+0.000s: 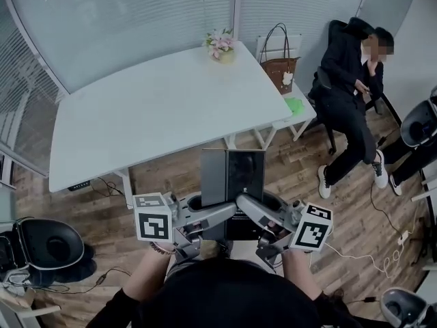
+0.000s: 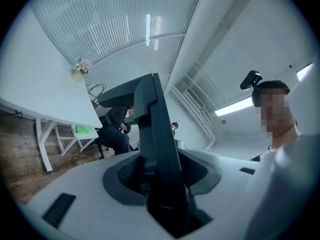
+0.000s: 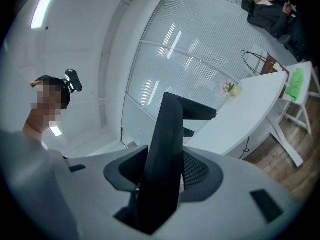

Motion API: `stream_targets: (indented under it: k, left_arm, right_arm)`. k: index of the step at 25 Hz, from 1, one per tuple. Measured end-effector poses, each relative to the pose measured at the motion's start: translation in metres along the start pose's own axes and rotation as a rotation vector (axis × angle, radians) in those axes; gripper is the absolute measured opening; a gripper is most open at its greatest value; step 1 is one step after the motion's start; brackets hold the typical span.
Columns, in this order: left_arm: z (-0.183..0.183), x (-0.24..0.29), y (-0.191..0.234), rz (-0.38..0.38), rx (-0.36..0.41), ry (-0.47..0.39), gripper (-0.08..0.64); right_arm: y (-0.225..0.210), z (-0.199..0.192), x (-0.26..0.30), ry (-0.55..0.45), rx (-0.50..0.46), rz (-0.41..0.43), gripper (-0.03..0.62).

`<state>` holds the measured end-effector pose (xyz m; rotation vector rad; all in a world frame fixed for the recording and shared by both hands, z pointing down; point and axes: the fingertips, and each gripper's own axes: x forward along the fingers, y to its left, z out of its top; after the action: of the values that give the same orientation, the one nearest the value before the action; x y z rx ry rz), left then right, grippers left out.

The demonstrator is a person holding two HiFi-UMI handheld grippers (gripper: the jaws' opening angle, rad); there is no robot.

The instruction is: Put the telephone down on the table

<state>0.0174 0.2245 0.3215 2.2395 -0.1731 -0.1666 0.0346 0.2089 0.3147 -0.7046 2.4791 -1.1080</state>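
Two grips share the telephone [image 1: 232,175]: left claw [image 1: 217,212] and right claw [image 1: 254,210] each pinch a lower side edge of this seemingly stiff, slick, fairly light slab.

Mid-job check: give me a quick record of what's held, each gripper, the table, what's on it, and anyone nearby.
held: telephone, dark, in the air, not yet set down
left gripper: shut on the telephone
right gripper: shut on the telephone
table: white, ahead
on table: flowers at far corner
nearby: seated person at right
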Motion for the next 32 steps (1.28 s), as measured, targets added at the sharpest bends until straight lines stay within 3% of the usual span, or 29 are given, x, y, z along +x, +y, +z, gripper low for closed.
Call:
stream_targets:
  k: [32]
  left_arm:
    - [0.016,0.010,0.025,0.033,-0.023,-0.023,0.201]
  right_arm:
    - [-0.027,0.015,0.012,0.034,0.041,0.009,0.178]
